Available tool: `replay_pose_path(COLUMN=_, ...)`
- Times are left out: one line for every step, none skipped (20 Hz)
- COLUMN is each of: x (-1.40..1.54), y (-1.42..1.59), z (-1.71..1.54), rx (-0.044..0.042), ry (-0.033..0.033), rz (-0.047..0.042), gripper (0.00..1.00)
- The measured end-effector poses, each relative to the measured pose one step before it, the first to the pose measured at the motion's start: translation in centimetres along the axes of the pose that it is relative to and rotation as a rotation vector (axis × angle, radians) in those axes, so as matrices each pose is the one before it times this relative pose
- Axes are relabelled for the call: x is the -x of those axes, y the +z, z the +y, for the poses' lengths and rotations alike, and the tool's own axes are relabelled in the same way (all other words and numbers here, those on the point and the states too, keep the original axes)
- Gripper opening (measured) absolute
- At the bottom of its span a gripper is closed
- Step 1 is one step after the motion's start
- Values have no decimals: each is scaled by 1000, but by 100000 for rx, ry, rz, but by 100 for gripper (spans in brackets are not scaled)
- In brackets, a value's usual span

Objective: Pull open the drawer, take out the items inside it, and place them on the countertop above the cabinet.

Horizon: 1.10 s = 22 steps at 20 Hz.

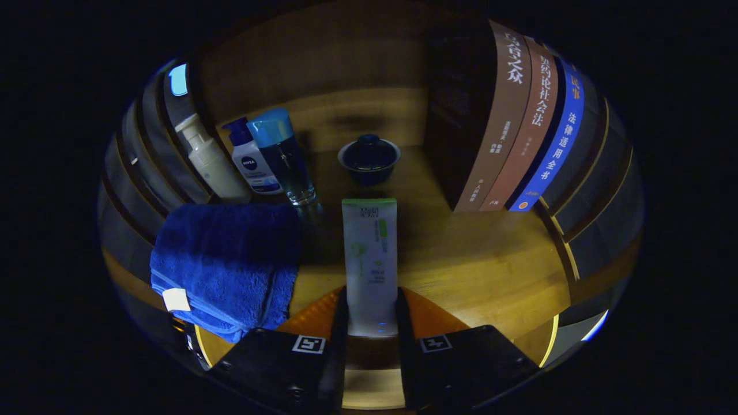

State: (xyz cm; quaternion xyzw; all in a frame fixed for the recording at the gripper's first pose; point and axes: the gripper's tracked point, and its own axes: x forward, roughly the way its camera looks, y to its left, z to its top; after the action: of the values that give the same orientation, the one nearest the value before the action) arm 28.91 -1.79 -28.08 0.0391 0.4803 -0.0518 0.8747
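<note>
now the gripper [372, 314] is clamped on a white tube [370, 259], one finger pressed against each side of its lower end. the tube stands out ahead of the fingers, its green-edged end pointing away from them, over the wooden countertop [490, 271]. just left of the tube a folded blue towel [225, 265] lies on the countertop, a small white tag at its near corner. beyond the towel three bottles stand close together: a white pump bottle [210, 161], a white bottle with a dark blue pump [252, 161], and a clear bottle with a light blue cap [283, 158]. straight beyond the tube sits a dark lidded cup [369, 157], well apart from it. to the right, three books [522, 127] stand upright, spines showing, beside a dark upright block [458, 104].
</note>
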Motion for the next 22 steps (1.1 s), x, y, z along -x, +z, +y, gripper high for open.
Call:
replay_pose_path(x=-100, y=-68, z=31, rx=126, ry=-370, rz=189, gripper=44)
replay_pose_path(x=-120, y=11, z=2, rx=38, ry=-623, rz=-139, gripper=44)
replay_pose_path(x=-66, y=-27, z=-103, rx=-137, ry=-416, rz=11, gripper=44)
replay_pose_path(x=-128, y=-32, z=-63, rx=-115, ry=40, rz=91, gripper=44)
replay_pose_path(x=-31, y=-1, z=95, rx=-198, ry=456, rz=-136, gripper=46)
replay_pose_path(x=-150, y=97, z=-30, rx=-168, ry=-420, rz=-878, gripper=49)
replay_pose_path(x=388, y=511, z=-119, rx=17, ry=90, rz=-1741, gripper=52)
replay_pose_path(x=382, y=334, z=43, rx=7, ry=-150, rz=-1650, gripper=54)
replay_pose_path(x=314, y=227, z=-31, rx=-195, ry=-12, rz=-1166, gripper=70)
replay_pose_path(x=260, y=8, z=-60, rx=-297, ry=-67, rz=-842, gripper=86)
replay_pose_path(x=202, y=-18, z=-152, rx=-46, ry=-132, rz=-507, gripper=100)
replay_pose_path(x=894, y=201, z=-207, rx=369, ry=-542, rz=-736, gripper=100)
replay_pose_path(x=675, y=-73, z=-116, rx=226, ry=-256, rz=-1193, gripper=100)
replay_pose_path(x=683, y=4, z=135, rx=325, ry=198, rz=-1956, gripper=100)
replay_pose_path(x=995, y=57, z=-112, rx=254, ry=-298, rz=-2927, gripper=100)
replay_pose_path(x=1232, y=109, z=-39, rx=297, ry=142, rz=-3972, gripper=100)
replay_pose_path(x=1435, y=220, z=80, rx=226, ry=428, rz=-4726, gripper=100)
replay_pose_path(x=1477, y=161, z=-73, rx=404, ry=141, rz=-4719, gripper=100)
replay_pose_path(x=1637, y=36, z=54, rx=338, ry=295, rz=-4353, gripper=100)
replay_pose_path(x=1926, y=5, z=309, rx=125, ry=865, rz=-3997, gripper=100)
replay_pose_path(x=1790, y=-131, z=424, rx=461, ry=2070, rz=-3059, gripper=100)
replay_pose_path(x=1798, y=-163, z=318, rx=274, ry=1816, rz=-3199, gripper=100)
